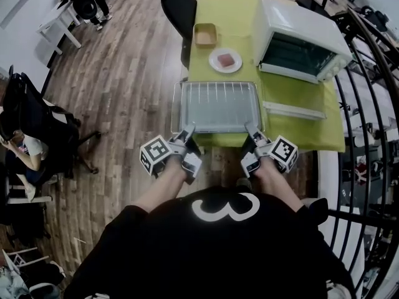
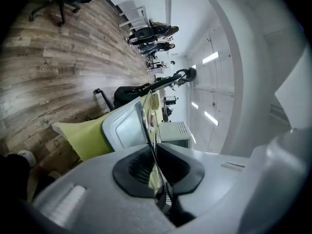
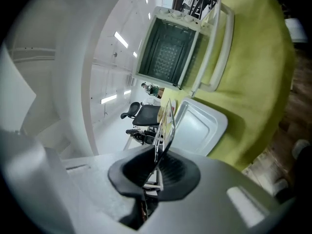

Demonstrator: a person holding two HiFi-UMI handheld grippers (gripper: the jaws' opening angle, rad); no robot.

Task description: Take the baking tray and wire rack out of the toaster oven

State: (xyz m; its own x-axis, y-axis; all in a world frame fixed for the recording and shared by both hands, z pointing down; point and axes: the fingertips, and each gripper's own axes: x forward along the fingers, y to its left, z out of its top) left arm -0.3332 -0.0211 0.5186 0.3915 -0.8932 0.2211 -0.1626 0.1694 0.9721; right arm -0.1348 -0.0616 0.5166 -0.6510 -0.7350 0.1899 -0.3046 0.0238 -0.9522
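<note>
The baking tray (image 1: 187,112) carries the wire rack (image 1: 216,99) on top and sits over the near end of the green-covered table (image 1: 283,92). My left gripper (image 1: 187,130) is shut on the near edge of tray and rack at the left corner. My right gripper (image 1: 252,129) is shut on the same edge at the right corner. In the left gripper view the thin rack edge (image 2: 148,126) runs into the gripper's (image 2: 155,167) shut pads, with the tray (image 2: 124,126) beside it. The right gripper view shows the rack (image 3: 166,123), the tray (image 3: 202,126) and that gripper (image 3: 157,167) the same way. The white toaster oven (image 1: 299,39) stands at the right, its door (image 1: 293,109) open.
A white plate (image 1: 225,60) with a pink item and a small wooden box (image 1: 205,34) sit farther back on the table. A black chair (image 1: 179,5) stands at the table's left. Black railing (image 1: 368,104) runs along the right. A seated person (image 1: 25,148) is at the far left.
</note>
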